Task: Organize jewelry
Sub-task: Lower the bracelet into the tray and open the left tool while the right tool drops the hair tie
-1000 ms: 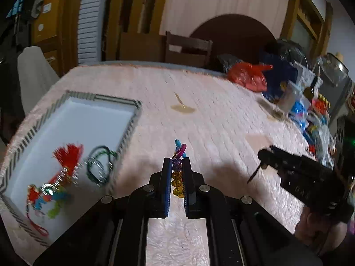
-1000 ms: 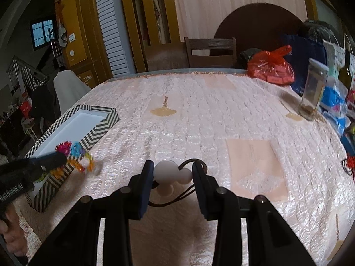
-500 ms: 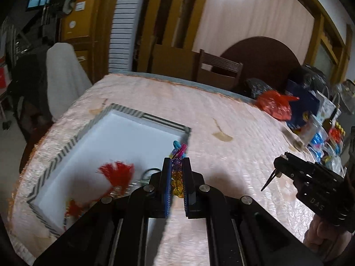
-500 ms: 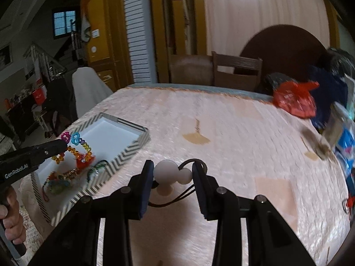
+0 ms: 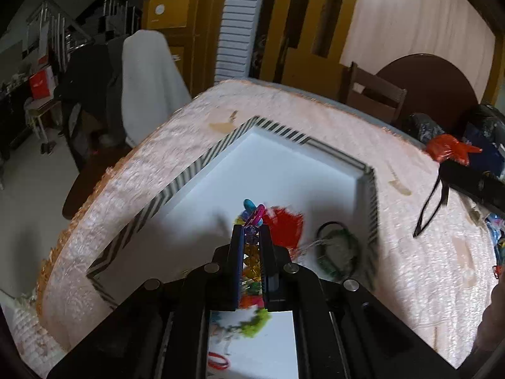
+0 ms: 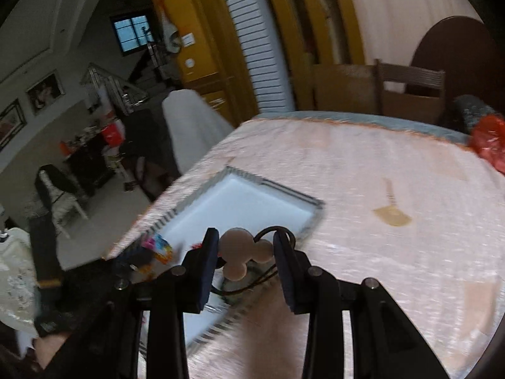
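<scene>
My left gripper (image 5: 252, 232) is shut on a colourful bead bracelet (image 5: 252, 218) and holds it above the white tray with a striped rim (image 5: 176, 186). In the tray lie a red tassel piece (image 5: 285, 225), a green-and-black bangle (image 5: 336, 251) and a multicoloured piece (image 5: 249, 319). My right gripper (image 6: 246, 246) is shut on a cream mouse-shaped hair tie with a black cord (image 6: 243, 252), near the same tray's (image 6: 312, 203) right rim. The left gripper and bracelet (image 6: 156, 248) show at lower left in the right wrist view.
The pink quilted tablecloth (image 6: 394, 252) covers the table. A red bag (image 5: 451, 150) and clutter sit at the table's far right. A wooden chair (image 6: 410, 91) stands behind the table and a white-draped chair (image 5: 148, 75) stands off the left edge.
Both grippers have swung left toward the tray. The left gripper now hangs the bracelet over the tray's inside. The right gripper with the hair tie has reached the tray's edge.
</scene>
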Action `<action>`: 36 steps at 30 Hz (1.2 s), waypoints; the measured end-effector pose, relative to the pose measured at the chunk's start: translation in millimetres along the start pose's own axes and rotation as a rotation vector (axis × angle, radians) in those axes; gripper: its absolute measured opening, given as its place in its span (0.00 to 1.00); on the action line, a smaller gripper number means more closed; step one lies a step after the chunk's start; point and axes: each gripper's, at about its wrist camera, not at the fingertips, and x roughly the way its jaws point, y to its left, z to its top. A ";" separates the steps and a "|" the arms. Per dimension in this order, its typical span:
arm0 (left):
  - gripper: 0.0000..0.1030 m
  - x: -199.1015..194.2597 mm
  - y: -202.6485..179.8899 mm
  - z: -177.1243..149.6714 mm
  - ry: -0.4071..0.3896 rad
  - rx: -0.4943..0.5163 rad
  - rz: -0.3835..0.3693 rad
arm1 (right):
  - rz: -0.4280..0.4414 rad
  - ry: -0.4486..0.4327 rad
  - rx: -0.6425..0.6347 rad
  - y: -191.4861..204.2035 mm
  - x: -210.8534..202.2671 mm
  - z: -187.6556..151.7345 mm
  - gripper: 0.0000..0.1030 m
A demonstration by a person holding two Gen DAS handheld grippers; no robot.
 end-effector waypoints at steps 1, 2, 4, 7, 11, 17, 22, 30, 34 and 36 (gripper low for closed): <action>0.41 0.9 2.3 -2.0 0.005 -0.004 0.005 | 0.013 0.005 -0.004 5.3 5.8 1.7 0.36; 0.41 2.0 5.1 -5.0 0.012 -0.008 0.012 | 0.025 0.011 -0.009 10.0 11.5 3.2 0.36; 0.41 3.4 6.5 -7.8 0.018 -0.013 0.022 | 0.059 0.029 -0.008 17.2 24.2 4.5 0.36; 0.41 7.4 7.5 -14.2 0.041 -0.015 0.031 | 0.053 0.063 -0.016 24.3 44.9 1.3 0.36; 0.41 10.6 6.8 -21.5 0.060 -0.014 0.044 | 0.029 0.128 -0.034 28.2 66.7 -12.0 0.36; 0.41 15.2 3.1 -24.3 0.076 -0.005 0.091 | -0.019 0.208 -0.046 32.6 96.8 -31.5 0.36; 0.41 14.5 3.4 -23.3 0.079 -0.007 0.102 | -0.028 0.232 -0.022 31.3 109.8 -37.9 0.36; 0.48 13.4 1.4 -21.1 0.077 0.004 0.134 | -0.007 0.220 0.032 17.4 105.4 -37.5 0.41; 0.55 12.0 -0.8 -20.6 0.071 0.009 0.146 | 0.007 0.185 0.035 15.8 93.3 -32.3 0.43; 0.56 10.3 -2.8 -20.4 0.067 0.012 0.150 | 0.008 0.164 0.026 16.1 86.1 -29.0 0.44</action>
